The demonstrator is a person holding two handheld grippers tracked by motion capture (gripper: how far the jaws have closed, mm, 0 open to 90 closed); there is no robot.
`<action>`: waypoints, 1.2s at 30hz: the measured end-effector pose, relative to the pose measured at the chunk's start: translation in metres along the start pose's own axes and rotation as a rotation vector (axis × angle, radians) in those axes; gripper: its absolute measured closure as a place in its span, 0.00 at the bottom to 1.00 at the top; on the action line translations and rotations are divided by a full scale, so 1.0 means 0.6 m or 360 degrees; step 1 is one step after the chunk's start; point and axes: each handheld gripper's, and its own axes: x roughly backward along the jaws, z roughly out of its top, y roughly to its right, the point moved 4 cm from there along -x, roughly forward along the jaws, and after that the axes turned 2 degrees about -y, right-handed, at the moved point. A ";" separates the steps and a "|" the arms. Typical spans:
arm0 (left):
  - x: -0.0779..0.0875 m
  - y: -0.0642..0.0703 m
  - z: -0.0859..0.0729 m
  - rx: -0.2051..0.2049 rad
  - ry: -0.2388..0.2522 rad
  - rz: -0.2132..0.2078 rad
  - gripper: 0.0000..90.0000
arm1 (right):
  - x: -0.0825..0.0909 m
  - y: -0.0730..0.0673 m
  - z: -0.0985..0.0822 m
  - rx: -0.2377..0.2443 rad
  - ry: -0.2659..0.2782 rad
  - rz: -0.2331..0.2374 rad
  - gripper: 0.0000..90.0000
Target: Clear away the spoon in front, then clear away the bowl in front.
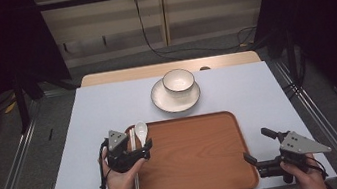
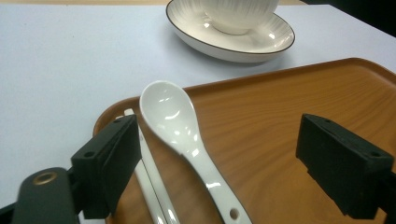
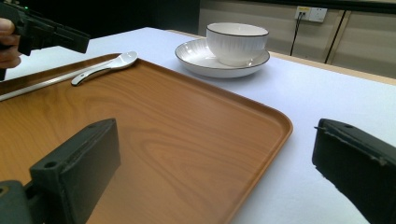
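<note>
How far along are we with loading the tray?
Done: spoon and chopsticks lie along the left edge of the tray. In hand: nothing; the left gripper stands open over the spoon, and the right gripper is open too. Left, probably: bowl and plate, on the table.

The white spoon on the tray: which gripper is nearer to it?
Left. The left gripper sits right over the white spoon, its open jaws either side of the handle. The right gripper is at the tray's far right corner.
</note>
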 end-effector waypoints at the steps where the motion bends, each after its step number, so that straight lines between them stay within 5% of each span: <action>1: -0.003 0.000 0.003 -0.0028 0.0031 0.0005 0.13 | 0.000 0.000 0.000 0.0009 -0.0006 0.0003 0.01; 3: -0.005 -0.001 0.011 -0.0040 0.0052 0.0012 0.11 | 0.001 0.000 0.000 0.0009 -0.0005 0.0002 0.01; 5: -0.008 -0.001 0.019 0.0003 0.0072 -0.0037 0.10 | 0.002 0.001 -0.001 0.0001 -0.0012 -0.0004 0.01; 8: -0.013 0.001 0.028 -0.0020 0.0055 -0.0121 0.04 | 0.002 0.001 -0.001 0.0005 -0.0006 -0.0003 0.01; 12: -0.018 0.004 0.044 0.0000 0.0039 -0.0163 0.05 | 0.002 0.000 0.000 0.0002 0.0001 -0.0003 0.01; 14: -0.022 0.008 0.052 -0.0057 0.0023 -0.0166 0.05 | 0.001 0.001 -0.001 -0.0009 -0.0001 -0.0004 0.01; 30: -0.077 0.009 0.111 -0.0180 -0.0037 -0.0168 0.08 | 0.005 0.000 -0.001 0.0005 0.0002 0.0005 0.01; 36: -0.102 0.005 0.134 -0.0176 -0.0055 -0.0172 0.07 | 0.005 0.000 -0.001 0.0005 -0.0004 0.0011 0.01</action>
